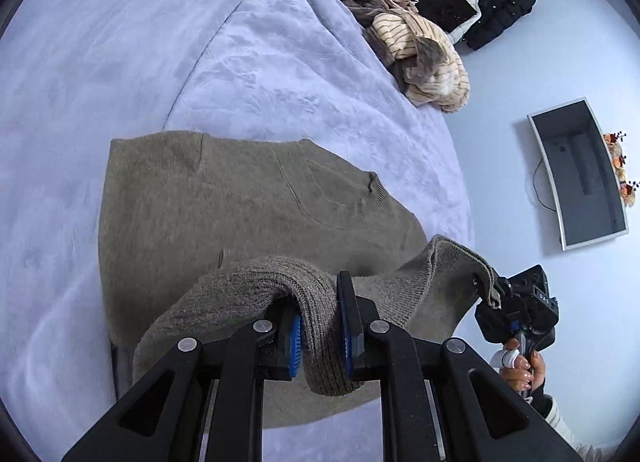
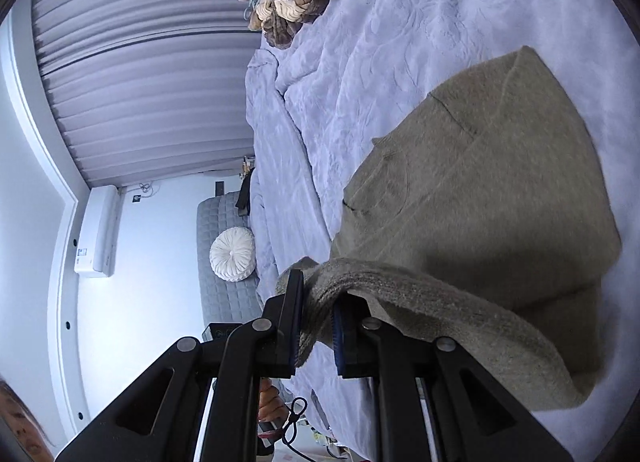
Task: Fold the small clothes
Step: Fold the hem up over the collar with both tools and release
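An olive-green knit sweater (image 1: 240, 205) lies partly folded on a lavender blanket (image 1: 120, 61). My left gripper (image 1: 320, 326) is shut on the sweater's ribbed hem, lifted above the bed. My right gripper (image 1: 496, 294) shows in the left wrist view at the lower right, shut on the other corner of the same hem. In the right wrist view my right gripper (image 2: 318, 326) pinches the ribbed edge, and the sweater (image 2: 480, 201) spreads over the blanket (image 2: 400, 21) to the right.
A heap of beige striped and brown clothes (image 1: 400, 33) lies on the far side of the bed. Black garments (image 1: 480, 9) lie beyond it. A wall monitor (image 1: 580, 173), curtains (image 2: 140, 61), an air conditioner (image 2: 98, 229) and a white round cushion (image 2: 233, 254) show around.
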